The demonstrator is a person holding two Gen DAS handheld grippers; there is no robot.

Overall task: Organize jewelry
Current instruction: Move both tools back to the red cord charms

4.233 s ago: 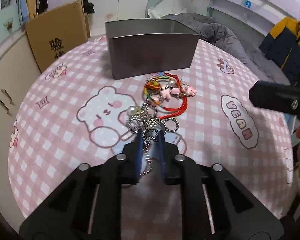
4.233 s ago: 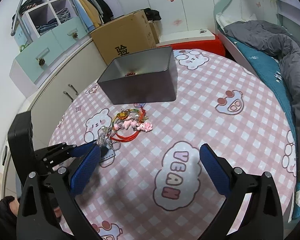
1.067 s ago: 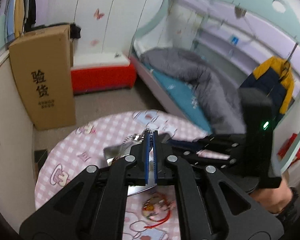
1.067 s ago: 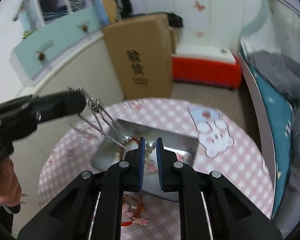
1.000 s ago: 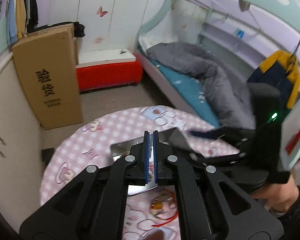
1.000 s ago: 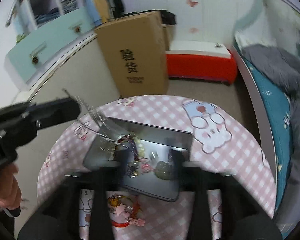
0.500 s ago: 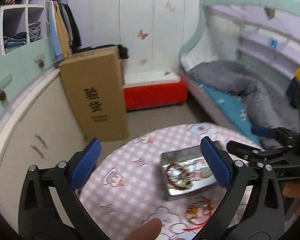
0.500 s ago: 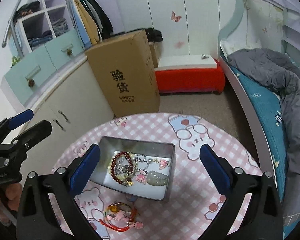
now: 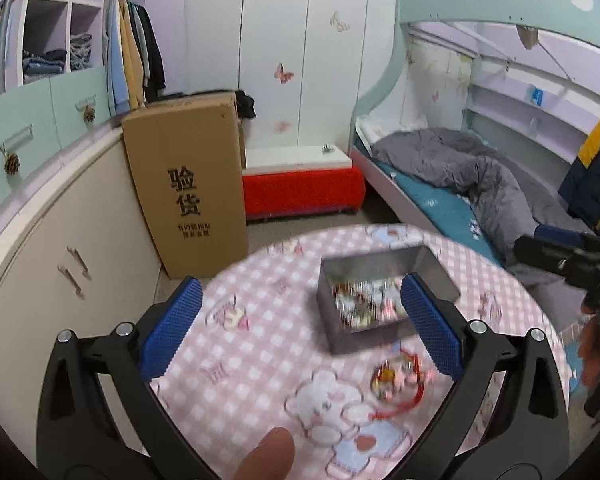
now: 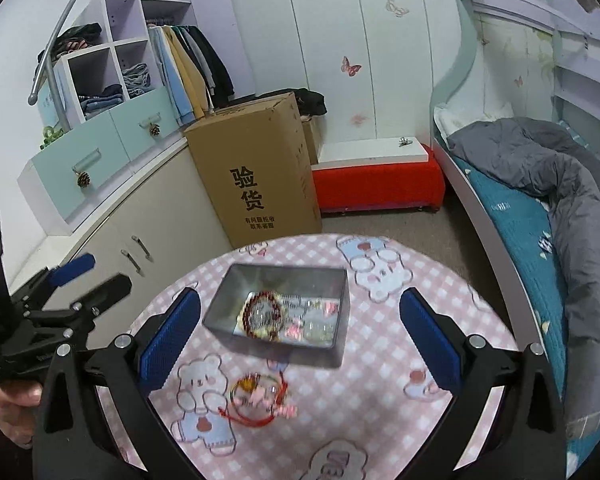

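Below, red bracelet (image 10: 260, 398) on table, between spread right hand-held gripper (image 10: 300, 334) fingers.

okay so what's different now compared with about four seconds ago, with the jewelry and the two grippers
The silver chain that the left gripper pinched on the table has gone into the metal tin. Both grippers have let go: left and right gripper are open and raised. The red string bracelet remains on the tablecloth.

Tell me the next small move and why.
Probably lower the right gripper toward the red string bracelet: it lies on the tablecloth outside the metal tin, which already holds other jewelry, and both grippers, the left gripper too, are open and empty.
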